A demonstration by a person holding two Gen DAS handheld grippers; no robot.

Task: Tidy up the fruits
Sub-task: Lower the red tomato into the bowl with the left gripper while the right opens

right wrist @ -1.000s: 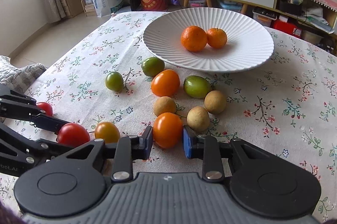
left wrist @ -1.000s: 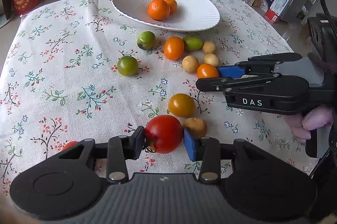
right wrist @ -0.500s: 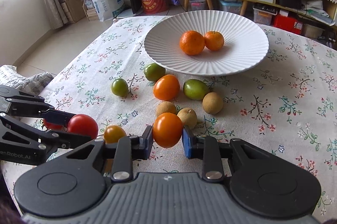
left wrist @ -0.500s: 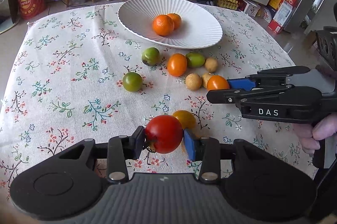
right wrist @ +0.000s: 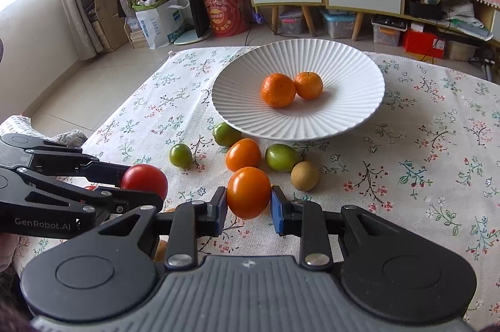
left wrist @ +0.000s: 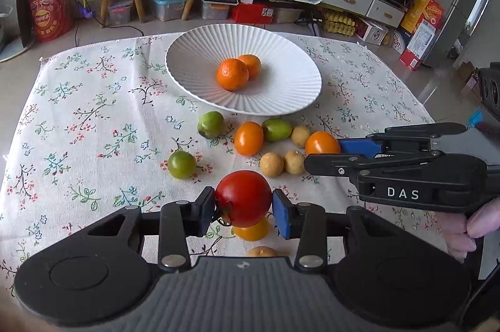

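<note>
I have the left gripper (left wrist: 243, 207) clamped on the red tomato (left wrist: 243, 198), its blue pads pressing both sides, held above the tablecloth (left wrist: 78, 119) near my edge of the table. My right gripper (right wrist: 248, 208) is closed the same way on an orange tomato (right wrist: 248, 191), also lifted clear. The white ribbed plate (left wrist: 281, 100) sits toward the far edge with two mandarins (left wrist: 232, 74) in its middle. Loose fruit lies between me and the plate: green tomatoes (left wrist: 182, 164), another orange tomato (left wrist: 248, 138) and small tan fruits (left wrist: 272, 164).

My worry is the two grippers converging on one plate: they sit close together, and a knock could jolt either round, smooth tomato out of its pads. Squeezing harder risks bruising the skin. Dropping from height could send fruit rolling off the shallow rim or into the mandarins.
</note>
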